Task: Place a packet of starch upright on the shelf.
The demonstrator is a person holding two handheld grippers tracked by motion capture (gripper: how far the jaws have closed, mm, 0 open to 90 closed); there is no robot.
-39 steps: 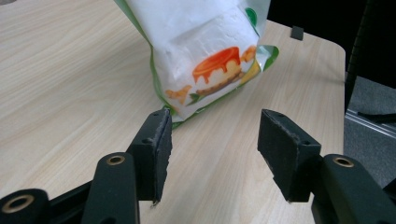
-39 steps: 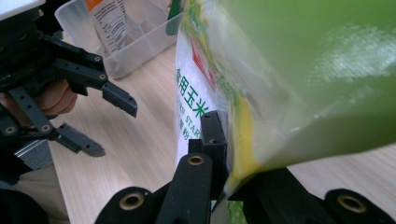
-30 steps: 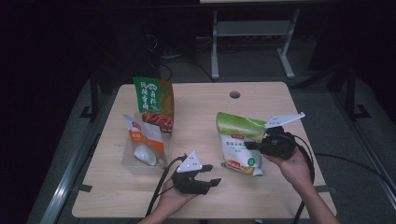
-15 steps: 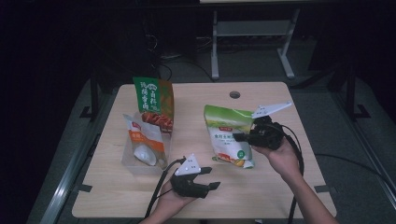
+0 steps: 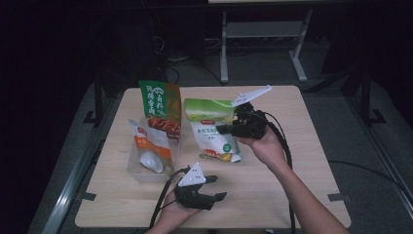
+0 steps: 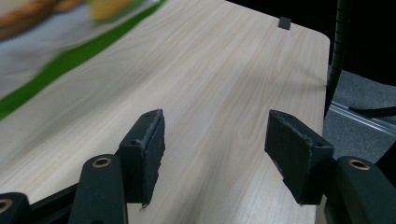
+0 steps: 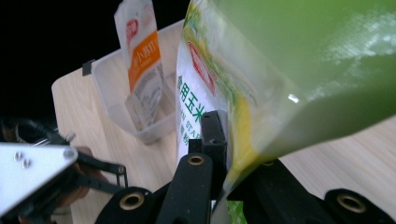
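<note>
**Green pouch lifted beside the bin; left jaws empty**

Table (image 5: 302,165): bare wood across the right half and along the near edge. Clear bin (image 5: 134,165) holds two packets at left. Right gripper (image 5: 225,129) is clamped on the green pouch (image 5: 212,127), held upright just right of the bin. Left gripper (image 5: 215,187) is near the front edge; its jaws have just been opening, wide apart, nothing between them.

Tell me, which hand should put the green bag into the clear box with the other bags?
Probably the right: its right gripper is already shut on the green bag, lifted beside the clear box. The left gripper sits open and empty near the table's front edge.
</note>
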